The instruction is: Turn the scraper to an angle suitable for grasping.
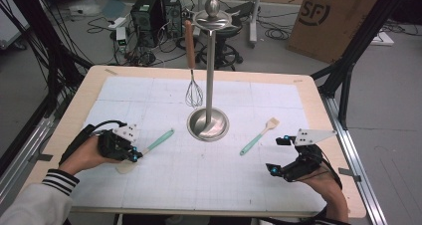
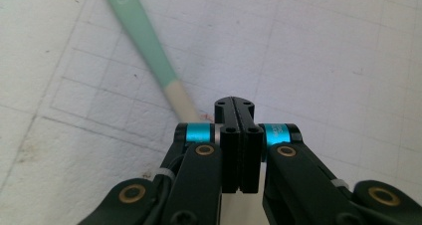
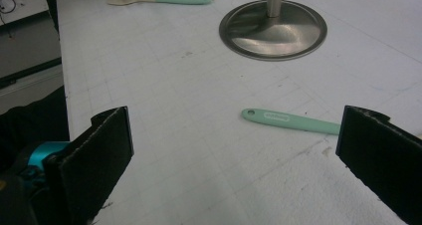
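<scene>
The whisk (image 1: 193, 93) already hangs on the stand (image 1: 208, 124). The left gripper (image 1: 133, 155) is pinched tight beside the near-left spatula (image 1: 149, 150). The right gripper (image 1: 279, 155) gapes wide near the brush (image 1: 259, 137).

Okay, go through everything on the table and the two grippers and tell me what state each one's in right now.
Left gripper: jaws shut, over the spatula's pale head end; grip unclear.
Right gripper: jaws wide open, empty.
Spatula: lying flat on the mat.
Brush: lying flat, untouched.
Whisk: hanging from the stand, wires down.
Stand: upright at mat centre.
</scene>
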`<state>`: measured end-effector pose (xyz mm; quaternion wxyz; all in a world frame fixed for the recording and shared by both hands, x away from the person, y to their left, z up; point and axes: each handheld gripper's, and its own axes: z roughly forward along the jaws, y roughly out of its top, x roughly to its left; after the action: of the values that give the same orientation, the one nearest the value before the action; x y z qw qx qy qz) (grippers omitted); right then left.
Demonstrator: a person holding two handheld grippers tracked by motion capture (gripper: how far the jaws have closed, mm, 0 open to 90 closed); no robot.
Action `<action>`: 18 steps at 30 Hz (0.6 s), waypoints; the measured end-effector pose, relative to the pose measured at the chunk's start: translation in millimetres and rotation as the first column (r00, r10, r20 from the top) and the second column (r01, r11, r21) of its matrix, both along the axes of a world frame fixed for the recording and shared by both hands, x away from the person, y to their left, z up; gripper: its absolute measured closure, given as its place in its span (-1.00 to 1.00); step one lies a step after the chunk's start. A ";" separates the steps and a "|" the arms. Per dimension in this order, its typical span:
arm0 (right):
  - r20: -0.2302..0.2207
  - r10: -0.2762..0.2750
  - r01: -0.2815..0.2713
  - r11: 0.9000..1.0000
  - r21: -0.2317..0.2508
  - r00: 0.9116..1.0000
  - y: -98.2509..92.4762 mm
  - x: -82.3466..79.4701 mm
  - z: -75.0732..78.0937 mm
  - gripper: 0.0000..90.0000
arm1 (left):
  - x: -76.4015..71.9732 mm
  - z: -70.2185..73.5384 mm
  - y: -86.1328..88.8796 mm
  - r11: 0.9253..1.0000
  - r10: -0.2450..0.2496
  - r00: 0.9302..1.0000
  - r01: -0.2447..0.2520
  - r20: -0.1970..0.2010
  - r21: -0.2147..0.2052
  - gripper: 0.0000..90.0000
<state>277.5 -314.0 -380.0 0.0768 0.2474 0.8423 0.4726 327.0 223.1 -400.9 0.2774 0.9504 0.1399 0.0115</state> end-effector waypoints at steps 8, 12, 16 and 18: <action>0.004 0.002 -0.002 1.000 0.001 1.000 -0.4 0.1 0.1 -1.00 | 3.4 10.2 -0.1 0.999 0.043 0.999 -0.043 0.002 -0.029 0.71; 0.003 -0.002 0.002 1.000 0.003 1.000 -0.8 -0.2 0.3 -1.00 | 4.6 11.9 0.0 0.997 0.074 0.997 -0.074 -0.007 -0.033 0.47; 0.002 -0.001 0.001 1.000 0.003 1.000 -0.8 -0.1 0.3 -1.00 | 5.1 13.2 -0.2 0.994 0.100 0.995 -0.099 0.009 -0.051 0.16; 0.002 -0.001 0.001 1.000 0.003 1.000 -0.8 -0.1 0.2 -0.99 | 5.0 13.6 -0.4 0.993 0.095 0.995 -0.094 0.014 -0.065 0.07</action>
<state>277.4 -314.7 -379.8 0.0773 0.2474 0.8415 0.4741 332.0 222.8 -387.3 0.3083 0.9331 0.1828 0.0284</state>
